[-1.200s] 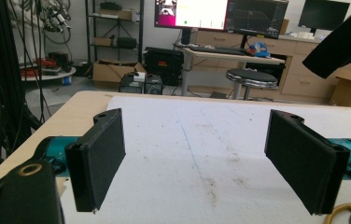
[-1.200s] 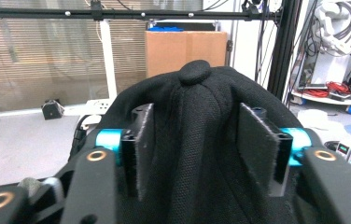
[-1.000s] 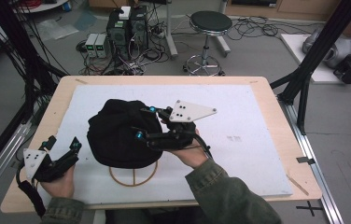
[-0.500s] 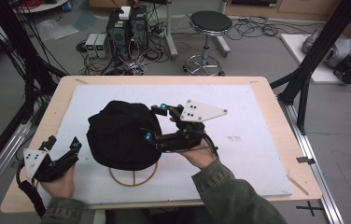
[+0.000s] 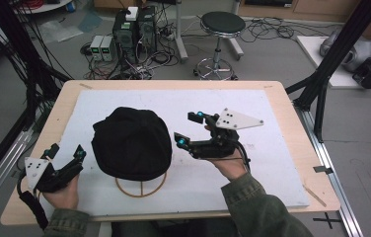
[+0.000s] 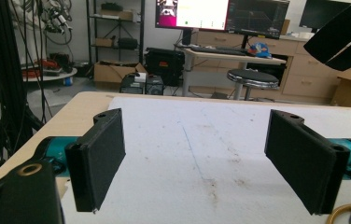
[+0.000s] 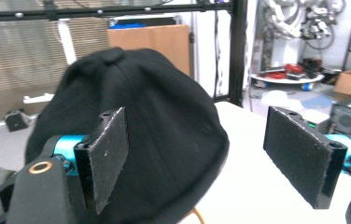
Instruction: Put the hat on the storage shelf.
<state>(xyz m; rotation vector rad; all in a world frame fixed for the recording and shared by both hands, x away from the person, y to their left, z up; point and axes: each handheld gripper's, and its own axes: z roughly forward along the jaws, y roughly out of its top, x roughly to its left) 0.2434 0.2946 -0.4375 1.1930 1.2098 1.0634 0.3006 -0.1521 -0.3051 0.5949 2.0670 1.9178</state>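
The black hat (image 5: 131, 142) sat on its wire stand (image 5: 140, 187) at centre frame. Right of it, the right gripper (image 5: 187, 127) had just been opening — jaws wide, nothing between them. The left gripper (image 5: 67, 150), lower left, stood open and empty.

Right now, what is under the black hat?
A wooden ring base pokes out beneath the hat at its near edge. Whatever upright part carries the hat is covered by the fabric.

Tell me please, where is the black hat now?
In the high view, the black hat sits on a wooden stand left of the table's middle, between the left gripper and the right gripper, touching neither.
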